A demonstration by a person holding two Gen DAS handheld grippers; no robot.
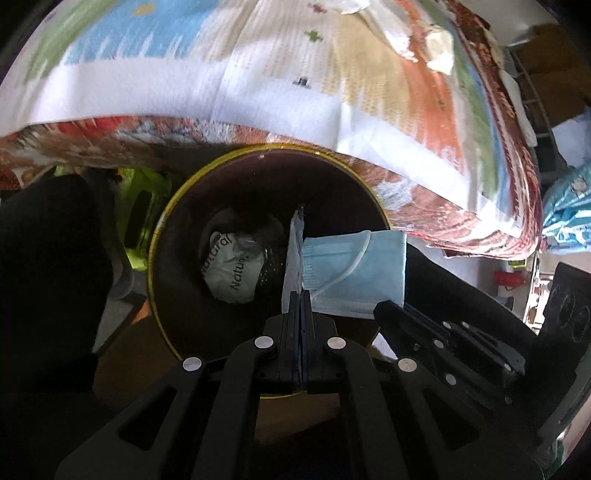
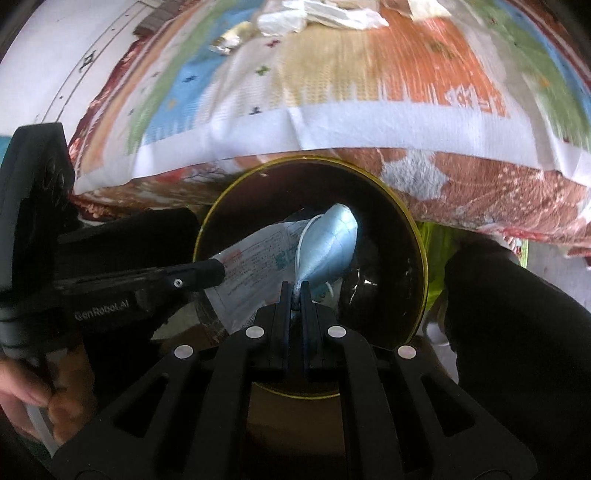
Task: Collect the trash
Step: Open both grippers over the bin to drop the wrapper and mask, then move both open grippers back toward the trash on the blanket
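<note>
**Soft, Light Litter Poised Over the Bin**

Both tools point steeply down over a dark round bin (image 1: 162, 258) with a yellow rim, standing against the edge of a bed under a patterned blanket (image 1: 280, 74). The left tool (image 1: 300, 295) is clamped shut on the edge of a thin printed paper packet (image 2: 251, 273), seen nearly edge-on from its own camera. The right tool (image 2: 294, 286) is pinched on one end of a blue face mask (image 1: 354, 273), its white ear loop (image 1: 360, 254) hanging free. Both pieces hang over the bin's mouth; a crumpled white wrapper (image 1: 232, 269) already lies at the bottom.

The mask is probably very light and limp; held by one end, it will likely droop and sway, and the loop could snag on a finger at release. The packet looks flat, slightly stiffer, perhaps slick, so an edge grip suits it. More crumpled scraps (image 2: 317, 16) remain on the blanket; they look soft and best pinched at a raised fold.
</note>
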